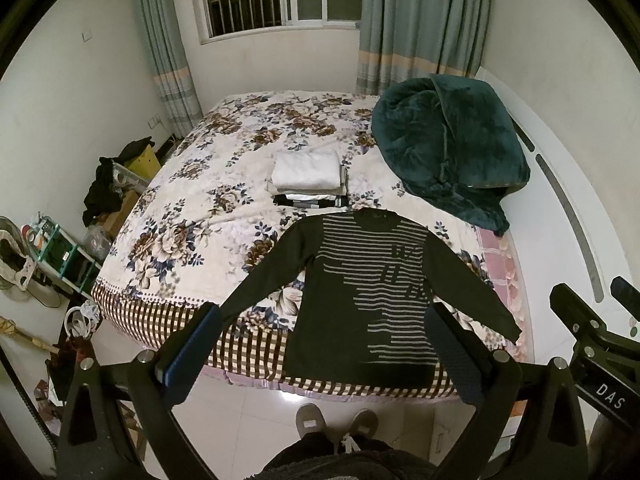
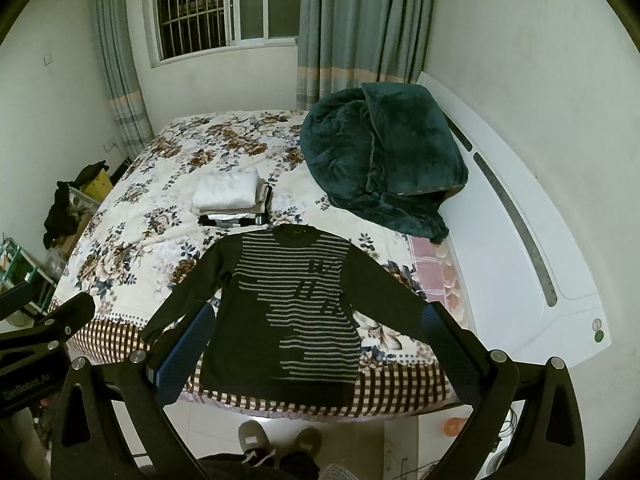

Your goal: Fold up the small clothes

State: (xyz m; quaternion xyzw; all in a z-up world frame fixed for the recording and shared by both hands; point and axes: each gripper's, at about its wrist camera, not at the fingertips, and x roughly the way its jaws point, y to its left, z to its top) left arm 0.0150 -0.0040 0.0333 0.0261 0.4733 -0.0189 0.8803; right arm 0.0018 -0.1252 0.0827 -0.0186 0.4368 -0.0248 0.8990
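Note:
A dark long-sleeved sweater with grey stripes (image 1: 360, 296) lies flat on the bed's near edge, sleeves spread, neck away from me; it also shows in the right wrist view (image 2: 296, 312). A stack of folded clothes with a white piece on top (image 1: 306, 174) sits behind it, also in the right wrist view (image 2: 228, 194). My left gripper (image 1: 324, 344) is open and empty, held above the sweater's hem. My right gripper (image 2: 316, 348) is open and empty, also above the hem. The right gripper's body shows at the right of the left wrist view (image 1: 592, 344).
A bunched dark green blanket (image 1: 448, 148) lies at the bed's far right. The floral bed cover (image 1: 200, 208) spreads left of the sweater. A white headboard (image 2: 520, 240) runs along the right. Cluttered shelves and boxes (image 1: 60, 248) stand left. My feet (image 1: 336, 420) are on the tiled floor.

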